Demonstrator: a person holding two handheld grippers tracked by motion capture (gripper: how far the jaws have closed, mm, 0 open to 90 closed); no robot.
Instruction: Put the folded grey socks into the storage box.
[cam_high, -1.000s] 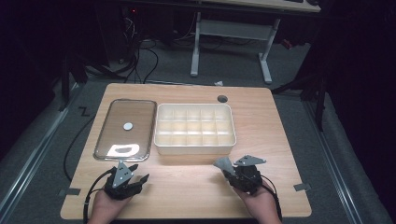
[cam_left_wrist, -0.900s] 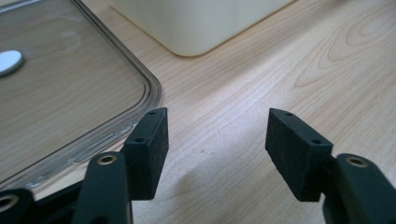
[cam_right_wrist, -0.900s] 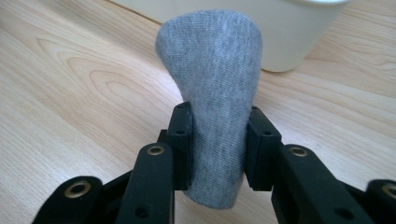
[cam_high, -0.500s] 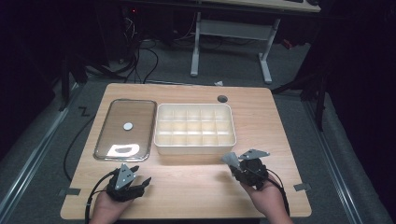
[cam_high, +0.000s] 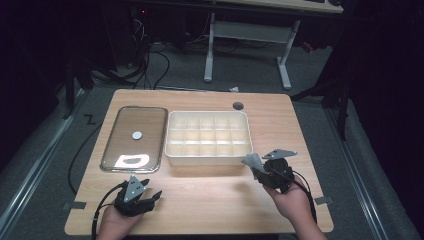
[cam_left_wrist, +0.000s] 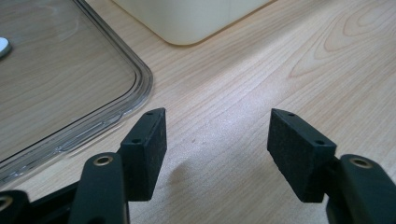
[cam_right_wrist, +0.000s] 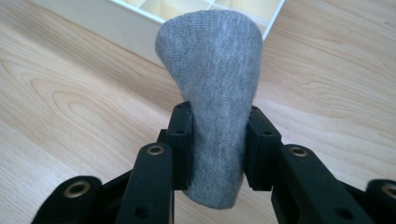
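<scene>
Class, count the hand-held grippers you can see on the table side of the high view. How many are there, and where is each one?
2. The left gripper hovers near the table's front edge, below the clear lid, jaws open. The right gripper is by the divided tray's front right corner, clamping a grey sock.

Light wooden table (cam_high: 210, 200) is carrying a clear plastic lid (cam_high: 134, 138) at left and a cream compartment box (cam_high: 208, 137) just beside it at centre; a round cable hole (cam_high: 238, 106) is sitting behind the box.
</scene>
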